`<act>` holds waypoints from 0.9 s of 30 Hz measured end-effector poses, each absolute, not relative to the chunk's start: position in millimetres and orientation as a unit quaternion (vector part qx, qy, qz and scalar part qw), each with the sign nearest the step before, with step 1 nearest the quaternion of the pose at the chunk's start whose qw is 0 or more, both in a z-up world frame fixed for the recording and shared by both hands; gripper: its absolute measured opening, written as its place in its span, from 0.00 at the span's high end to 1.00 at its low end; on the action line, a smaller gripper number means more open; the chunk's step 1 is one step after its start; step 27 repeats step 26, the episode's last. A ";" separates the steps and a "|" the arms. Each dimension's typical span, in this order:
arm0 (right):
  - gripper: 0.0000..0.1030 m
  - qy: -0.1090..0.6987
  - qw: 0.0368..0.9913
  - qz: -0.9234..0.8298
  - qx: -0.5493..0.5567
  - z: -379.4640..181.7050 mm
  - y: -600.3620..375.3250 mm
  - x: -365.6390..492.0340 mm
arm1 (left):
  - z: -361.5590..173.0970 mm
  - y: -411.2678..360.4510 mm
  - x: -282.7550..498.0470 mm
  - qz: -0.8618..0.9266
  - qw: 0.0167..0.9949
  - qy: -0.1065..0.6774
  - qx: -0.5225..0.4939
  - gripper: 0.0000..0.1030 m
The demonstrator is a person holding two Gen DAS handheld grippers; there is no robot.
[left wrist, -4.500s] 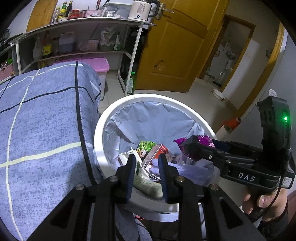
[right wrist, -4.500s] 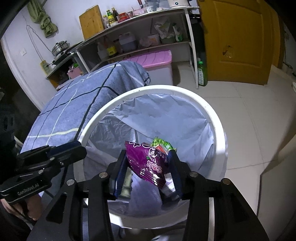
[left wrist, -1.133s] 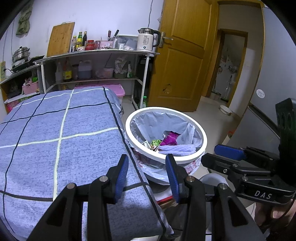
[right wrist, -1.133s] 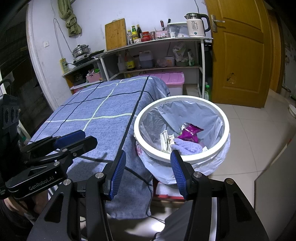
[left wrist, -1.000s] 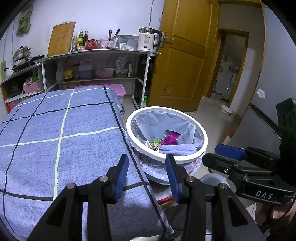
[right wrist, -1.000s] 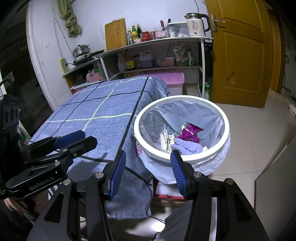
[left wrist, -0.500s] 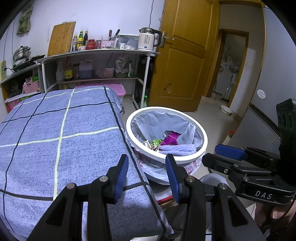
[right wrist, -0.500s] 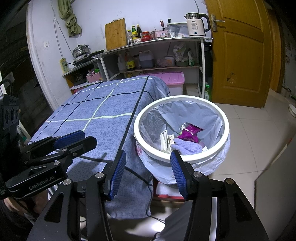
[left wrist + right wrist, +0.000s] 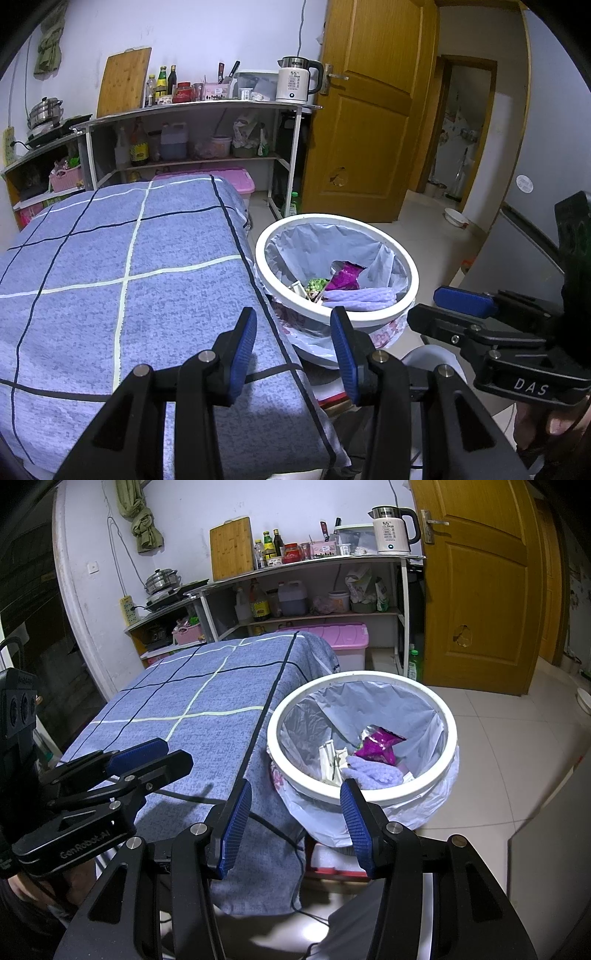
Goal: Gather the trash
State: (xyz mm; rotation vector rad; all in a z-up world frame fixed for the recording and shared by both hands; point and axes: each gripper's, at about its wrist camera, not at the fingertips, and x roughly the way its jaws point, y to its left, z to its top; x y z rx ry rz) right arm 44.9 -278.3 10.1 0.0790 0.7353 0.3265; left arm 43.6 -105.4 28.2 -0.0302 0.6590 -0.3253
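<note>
A white-rimmed trash bin [image 9: 369, 320] [image 9: 448, 720] with a pale plastic liner stands on the floor beside the table's right edge. Inside lie a purple snack bag [image 9: 345, 276] [image 9: 376, 744], a lilac knitted cloth [image 9: 360, 296] [image 9: 373, 773], a green wrapper [image 9: 317, 283] and white packets [image 9: 328, 755]. My left gripper [image 9: 293, 345] hovers over the table's near right corner, open and empty. My right gripper [image 9: 293, 819] hangs in front of the bin, back from its rim, open and empty too. Each gripper shows in the other's view, held by a hand.
The table wears a blue checked cloth [image 9: 110, 295] [image 9: 192, 716]. Behind it a shelf unit [image 9: 199, 110] carries bottles, a kettle [image 9: 295, 79] and a cutting board. A pink lidded box [image 9: 332, 637] sits below. A wooden door [image 9: 480, 583] and tiled floor [image 9: 498, 746] lie to the right.
Some seconds ago both grippers were over the bin and the right one held the purple snack bag; that bag now lies in the bin. Over the last second nothing has moved.
</note>
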 end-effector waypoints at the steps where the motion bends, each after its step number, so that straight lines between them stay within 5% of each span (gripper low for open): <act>1: 0.50 0.358 0.919 0.159 0.038 10.1 -278.3 45.0 | 28.4 -106.2 43.0 -0.158 0.934 0.321 -0.014 0.58; 27: 0.50 0.357 0.920 0.158 0.041 10.4 -280.6 43.6 | 26.9 -112.1 41.5 -0.162 0.931 0.326 -0.016 0.58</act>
